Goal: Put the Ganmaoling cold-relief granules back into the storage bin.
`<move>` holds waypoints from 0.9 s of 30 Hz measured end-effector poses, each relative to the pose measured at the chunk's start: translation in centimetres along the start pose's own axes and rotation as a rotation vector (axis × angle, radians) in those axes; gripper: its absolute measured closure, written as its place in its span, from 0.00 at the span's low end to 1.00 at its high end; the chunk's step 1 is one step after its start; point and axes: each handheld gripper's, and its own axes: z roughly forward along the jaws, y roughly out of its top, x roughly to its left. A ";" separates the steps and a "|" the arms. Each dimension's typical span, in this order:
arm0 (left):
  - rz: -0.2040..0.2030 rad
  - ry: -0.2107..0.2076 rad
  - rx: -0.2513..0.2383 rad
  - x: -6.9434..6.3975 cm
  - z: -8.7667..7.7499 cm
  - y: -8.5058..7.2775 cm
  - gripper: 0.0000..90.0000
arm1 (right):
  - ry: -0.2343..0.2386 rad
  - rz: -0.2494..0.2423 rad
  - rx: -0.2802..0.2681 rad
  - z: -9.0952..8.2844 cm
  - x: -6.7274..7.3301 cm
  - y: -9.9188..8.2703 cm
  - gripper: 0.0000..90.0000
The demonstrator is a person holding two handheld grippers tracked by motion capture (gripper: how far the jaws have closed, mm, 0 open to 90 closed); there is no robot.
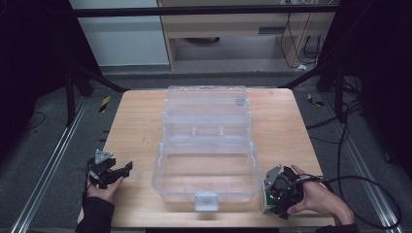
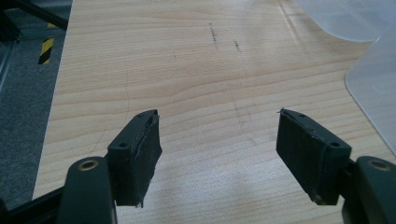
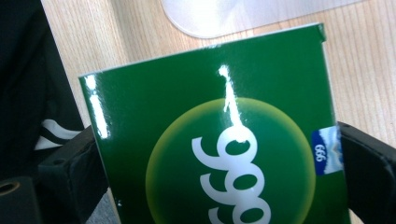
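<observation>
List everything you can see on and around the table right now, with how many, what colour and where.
Wooden table: one, light wood, centre of the high view.
Clear plastic box: one, transparent, open with its lid laid back, middle of the table.
Green carton: one, green with white 999 lettering, held between the right hand-held gripper's jaws at the table's near right corner.
Left hand-held gripper: one, black, open and holding nothing, over the table's near left edge.
Right hand-held gripper: one, black, shut on the green carton.
Hands: two, left hand, right hand.
</observation>
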 end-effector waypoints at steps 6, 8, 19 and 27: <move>0.000 0.001 -0.001 0.0 0.0 0.0 0.33 | -0.001 -0.015 -0.001 0.2 0.0 -0.2 0.08; -0.001 0.001 0.000 0.0 0.0 0.0 0.33 | -0.001 -0.010 -0.001 0.1 0.0 -0.3 0.10; 0.000 0.000 0.000 0.0 0.0 0.0 0.33 | 0.020 0.045 -0.021 -0.5 -0.2 -0.6 0.17; 0.000 0.000 -0.001 0.0 0.0 0.0 0.33 | 0.014 0.067 -0.046 -1.4 -0.1 -0.7 0.18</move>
